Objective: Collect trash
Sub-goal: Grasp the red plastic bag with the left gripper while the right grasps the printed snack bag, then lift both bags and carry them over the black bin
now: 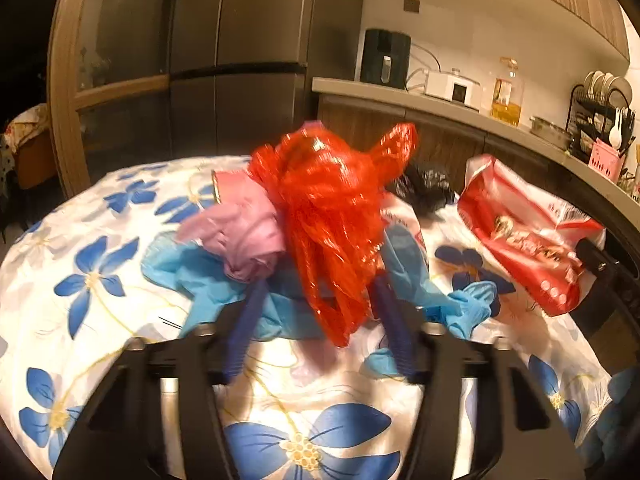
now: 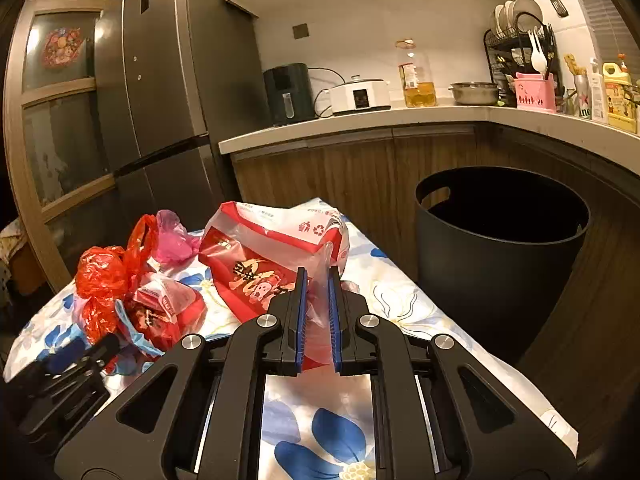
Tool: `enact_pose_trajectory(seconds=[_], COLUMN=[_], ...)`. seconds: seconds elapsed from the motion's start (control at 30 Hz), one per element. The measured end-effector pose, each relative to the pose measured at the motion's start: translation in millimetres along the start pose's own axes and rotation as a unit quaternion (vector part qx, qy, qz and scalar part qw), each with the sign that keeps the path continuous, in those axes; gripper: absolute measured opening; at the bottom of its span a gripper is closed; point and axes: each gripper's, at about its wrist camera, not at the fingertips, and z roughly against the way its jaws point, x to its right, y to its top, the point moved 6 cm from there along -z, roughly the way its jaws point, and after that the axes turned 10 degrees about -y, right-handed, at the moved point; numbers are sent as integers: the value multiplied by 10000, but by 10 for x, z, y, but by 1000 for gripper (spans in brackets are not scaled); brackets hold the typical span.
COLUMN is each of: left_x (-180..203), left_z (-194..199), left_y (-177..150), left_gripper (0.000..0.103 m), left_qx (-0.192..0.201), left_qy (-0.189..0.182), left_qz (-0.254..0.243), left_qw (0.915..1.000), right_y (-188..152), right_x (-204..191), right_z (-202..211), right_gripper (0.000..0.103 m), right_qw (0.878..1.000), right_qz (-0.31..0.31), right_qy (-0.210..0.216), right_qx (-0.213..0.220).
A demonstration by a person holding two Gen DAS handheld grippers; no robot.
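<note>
Right gripper [image 2: 318,280] clamped on red printed bag [image 2: 256,268], left gripper [image 1: 320,292] fingers apart around red plastic bag [image 1: 328,208], black bin [image 2: 500,240] far right.

Left gripper [image 1: 320,300] astride red plastic bag [image 1: 332,216]; floral tablecloth [image 1: 100,280].

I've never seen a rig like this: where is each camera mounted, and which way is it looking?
Left wrist: rides the left gripper, facing an orange-red bag on the floral cloth; its fingers show.
Right wrist: rides the right gripper, pinching a red printed bag, toward a black bin.
Shared: both bags, the cloth.
</note>
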Motion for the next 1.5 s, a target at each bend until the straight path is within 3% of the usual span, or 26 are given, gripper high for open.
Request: enact_pose_trajectory(seconds=[0.1,0.2,0.57,1.03,1.5], left_x=[-6,6,77,270,1009], left_z=[-56,-45,540,688,534], left_y=[-19,-37,237,309,398], left_gripper=[17,5,3,3,3], left_qx=[-143,-156,610,672,669], left_qy=[-49,-117,-127,-49,-462], left_qz=[30,38,-40,-149,-620], left_qw=[9999,9998,9980,9976,9948], right_y=[-7,-6,80,163,289], right_x=[-12,-19,21,173,659], right_z=[42,78,275,565,605], right_gripper=[10,10,10,10,10], right_qw=[10000,10000,9997,9992,9984], right_qz=[11,33,-37,-57,-228], right_qy=[51,77,161,128,-199], right_qx=[1,25,178,368,481])
